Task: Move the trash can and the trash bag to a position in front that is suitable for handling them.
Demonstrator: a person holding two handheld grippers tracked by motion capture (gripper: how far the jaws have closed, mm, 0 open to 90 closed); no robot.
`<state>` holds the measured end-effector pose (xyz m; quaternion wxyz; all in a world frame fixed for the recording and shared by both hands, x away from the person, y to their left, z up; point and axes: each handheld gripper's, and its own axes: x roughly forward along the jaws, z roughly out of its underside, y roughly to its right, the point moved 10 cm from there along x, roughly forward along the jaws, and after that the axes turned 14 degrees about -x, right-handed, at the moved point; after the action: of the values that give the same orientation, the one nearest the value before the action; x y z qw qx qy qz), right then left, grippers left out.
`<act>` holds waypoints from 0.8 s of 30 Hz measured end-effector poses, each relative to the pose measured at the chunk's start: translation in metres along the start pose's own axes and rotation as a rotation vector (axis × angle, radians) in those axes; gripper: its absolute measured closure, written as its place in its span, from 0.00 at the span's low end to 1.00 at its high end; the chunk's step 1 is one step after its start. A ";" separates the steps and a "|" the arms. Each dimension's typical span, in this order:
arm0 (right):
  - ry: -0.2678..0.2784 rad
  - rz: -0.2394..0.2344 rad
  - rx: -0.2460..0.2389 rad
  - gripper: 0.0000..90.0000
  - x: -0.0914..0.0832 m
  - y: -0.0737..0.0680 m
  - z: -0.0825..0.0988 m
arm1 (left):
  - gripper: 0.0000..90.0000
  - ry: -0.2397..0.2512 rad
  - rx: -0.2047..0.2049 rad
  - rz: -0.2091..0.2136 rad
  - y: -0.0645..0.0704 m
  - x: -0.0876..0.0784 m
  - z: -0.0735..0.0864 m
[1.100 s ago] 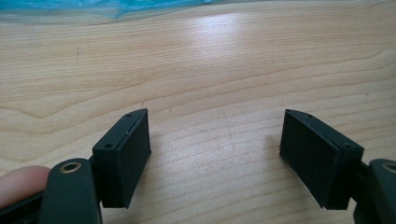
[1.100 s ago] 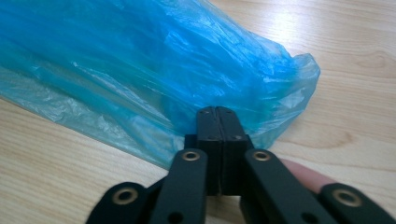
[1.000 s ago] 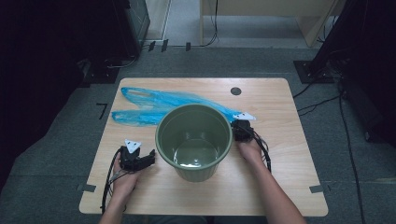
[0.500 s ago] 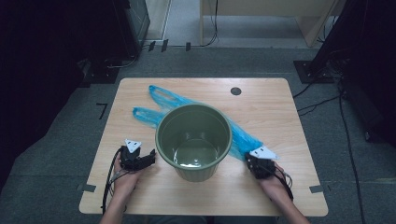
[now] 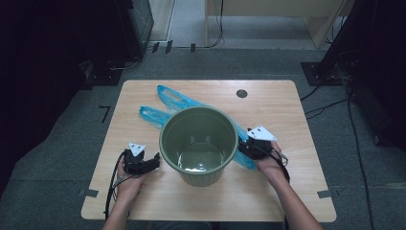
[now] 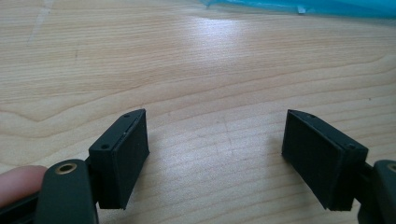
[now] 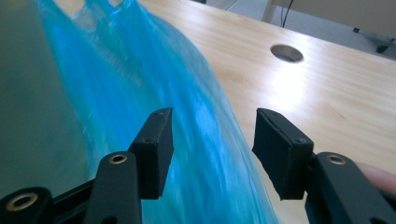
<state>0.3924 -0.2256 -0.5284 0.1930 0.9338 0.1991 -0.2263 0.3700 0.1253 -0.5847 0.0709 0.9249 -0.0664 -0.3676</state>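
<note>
A green bucket [image 5: 199, 143] stands upright near the middle of the wooden table [image 5: 297, 110], with a blue plastic bag [image 5: 165, 103] lying flat behind it and running from the table's far left, behind the bucket, out to its right side. The left gripper [image 5: 143, 163] rests on the table just left of the bucket, its jaws spread wide over bare wood in the left gripper view. The right gripper [image 5: 245, 147] sits at the bucket's right side with its jaws parted around the bag's edge [image 7: 205, 154], not closed on it.
</note>
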 end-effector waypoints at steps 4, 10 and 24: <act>-0.024 -0.061 0.057 0.54 0.036 -0.002 0.003 | 0.25 0.000 0.001 0.000 0.000 0.000 0.000; -0.082 -0.081 0.163 0.57 0.042 0.001 0.030 | 0.25 0.000 0.001 0.000 0.000 0.000 0.000; -0.202 -0.005 0.078 0.47 -0.060 -0.039 0.079 | 0.25 0.001 0.001 0.000 0.000 0.000 0.000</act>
<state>0.2982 -0.2450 -0.5746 0.1749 0.9125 0.1722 -0.3272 0.3699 0.1252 -0.5847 0.0706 0.9250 -0.0664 -0.3674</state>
